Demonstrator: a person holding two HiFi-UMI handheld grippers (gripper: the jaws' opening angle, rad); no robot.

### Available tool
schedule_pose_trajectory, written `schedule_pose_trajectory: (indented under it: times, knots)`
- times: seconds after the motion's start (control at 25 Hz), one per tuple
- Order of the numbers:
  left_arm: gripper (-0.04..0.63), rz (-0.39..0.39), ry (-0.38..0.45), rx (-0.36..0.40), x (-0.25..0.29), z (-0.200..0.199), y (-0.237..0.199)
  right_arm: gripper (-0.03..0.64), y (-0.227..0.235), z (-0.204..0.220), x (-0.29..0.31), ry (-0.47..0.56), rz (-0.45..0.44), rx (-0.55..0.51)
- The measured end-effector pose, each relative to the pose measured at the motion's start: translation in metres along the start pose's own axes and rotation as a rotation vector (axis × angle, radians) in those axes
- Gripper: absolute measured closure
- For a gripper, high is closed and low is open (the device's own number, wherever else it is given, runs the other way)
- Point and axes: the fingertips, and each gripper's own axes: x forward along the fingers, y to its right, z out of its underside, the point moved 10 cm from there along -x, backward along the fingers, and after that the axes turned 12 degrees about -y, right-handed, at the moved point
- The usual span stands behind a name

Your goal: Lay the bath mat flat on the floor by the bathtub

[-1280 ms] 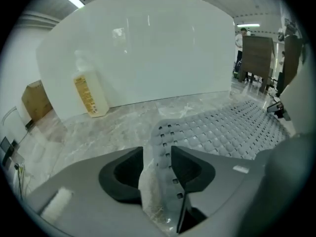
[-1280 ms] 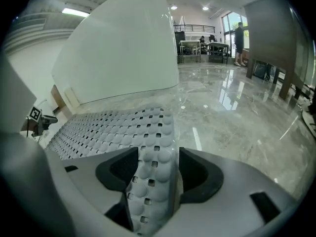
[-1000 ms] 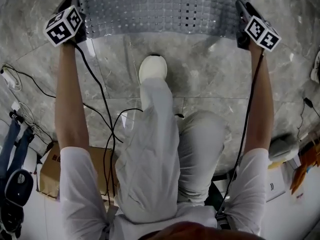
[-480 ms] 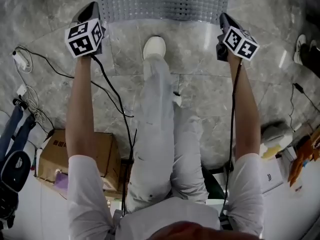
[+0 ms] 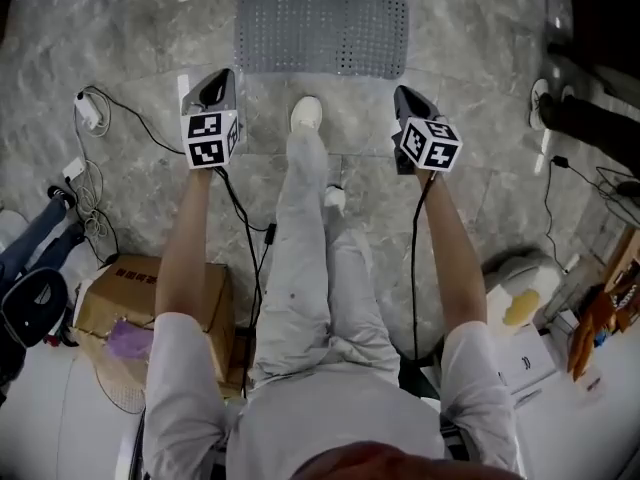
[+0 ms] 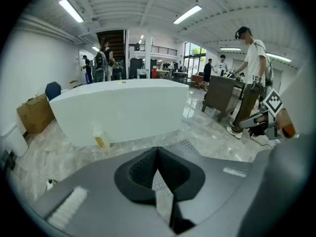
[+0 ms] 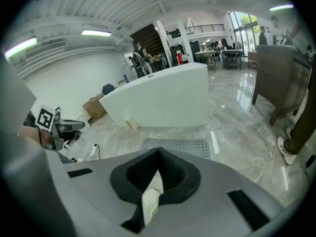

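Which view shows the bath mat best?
Head view: the whole bath mat lies flat, seen from above. Right gripper view shows it low and foreshortened; left gripper view catches only a small part.

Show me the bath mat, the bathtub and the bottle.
bath mat (image 5: 322, 32), head view, centre of its perforated surface
bathtub (image 6: 123, 110), left gripper view, white side wall
bottle (image 6: 102, 141), left gripper view, yellowish body

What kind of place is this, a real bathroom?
Probably not: more like a big open workshop hall. The bathtub stands alone on a wide marble floor, with the bath mat before it, and people and desks beyond.
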Motion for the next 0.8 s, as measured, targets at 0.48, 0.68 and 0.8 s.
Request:
schedule_pose_trajectory:
  times: [0.48,0.68,0.8]
  knots:
    - [0.595,0.012,0.15,-0.051,-0.26,-0.08,0.052,0.615,-0.133,-0.067,-0.252,0.24,-0.032,-0.141]
    - [0.595,-0.015,0.301,-0.001,-0.358,-0.11,0.083,0.615,-0.181,-0.085,-0.346,0.406,0.002,-0.291]
    - [0.595,-0.037,0.374,0.019,-0.413,-0.118,0.105,0.615,-0.207,-0.082,-0.4,0.493,0.023,-0.363]
